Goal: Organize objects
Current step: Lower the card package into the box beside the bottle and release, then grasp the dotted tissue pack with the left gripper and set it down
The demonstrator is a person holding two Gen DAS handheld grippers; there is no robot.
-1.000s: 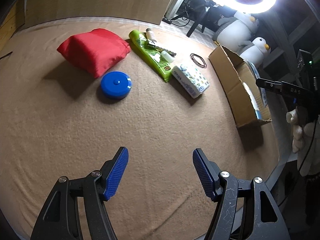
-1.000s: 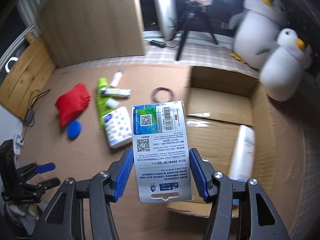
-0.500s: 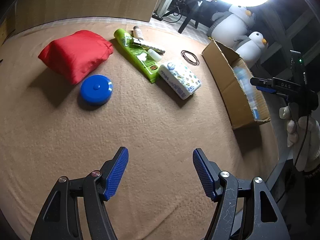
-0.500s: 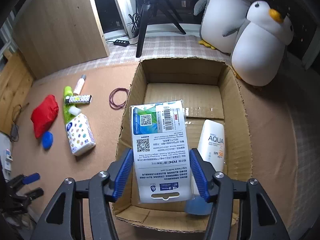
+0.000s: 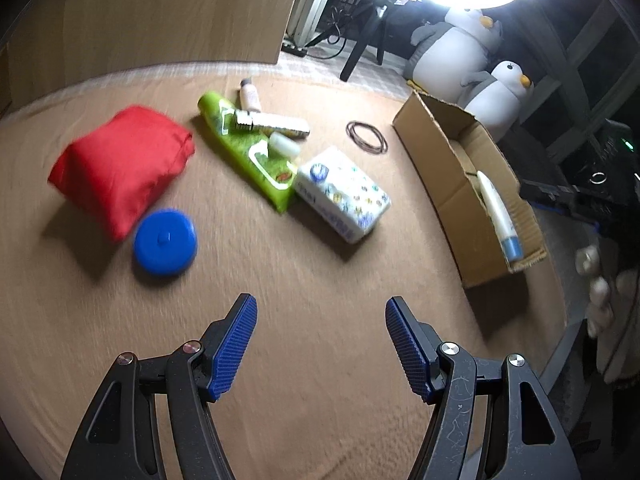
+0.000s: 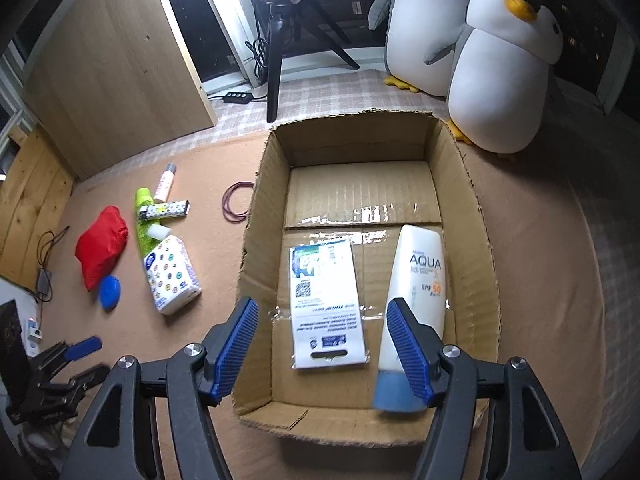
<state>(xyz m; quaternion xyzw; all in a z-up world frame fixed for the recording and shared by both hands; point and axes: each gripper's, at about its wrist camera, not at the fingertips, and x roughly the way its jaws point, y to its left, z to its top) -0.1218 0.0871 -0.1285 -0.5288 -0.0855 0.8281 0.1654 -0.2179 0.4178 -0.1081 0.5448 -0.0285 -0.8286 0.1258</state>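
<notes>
My right gripper (image 6: 322, 346) is open and empty above the near end of the cardboard box (image 6: 486, 240). A white packet with QR codes (image 6: 326, 306) lies flat on the box floor beside a white sunscreen tube (image 6: 416, 296). My left gripper (image 5: 321, 342) is open and empty over the brown mat. Ahead of it lie a red pouch (image 5: 120, 164), a blue round disc (image 5: 165, 242), a green wipes pack (image 5: 248, 156), a tissue pack (image 5: 344, 194), a patterned lighter (image 5: 272, 122), a small bottle (image 5: 249, 94) and a rubber band loop (image 5: 366, 138). The box (image 5: 440, 168) stands at the right.
Two plush penguins (image 6: 472, 52) sit behind the box. A wooden panel (image 6: 116, 76) and a tripod (image 6: 280, 52) stand at the back. Cables and a charger (image 6: 42, 280) lie at the mat's left edge. The left gripper shows in the right wrist view (image 6: 64, 364).
My right gripper opened and let go of the white packet, which dropped flat into the box. My left gripper moved forward toward the objects on the mat.
</notes>
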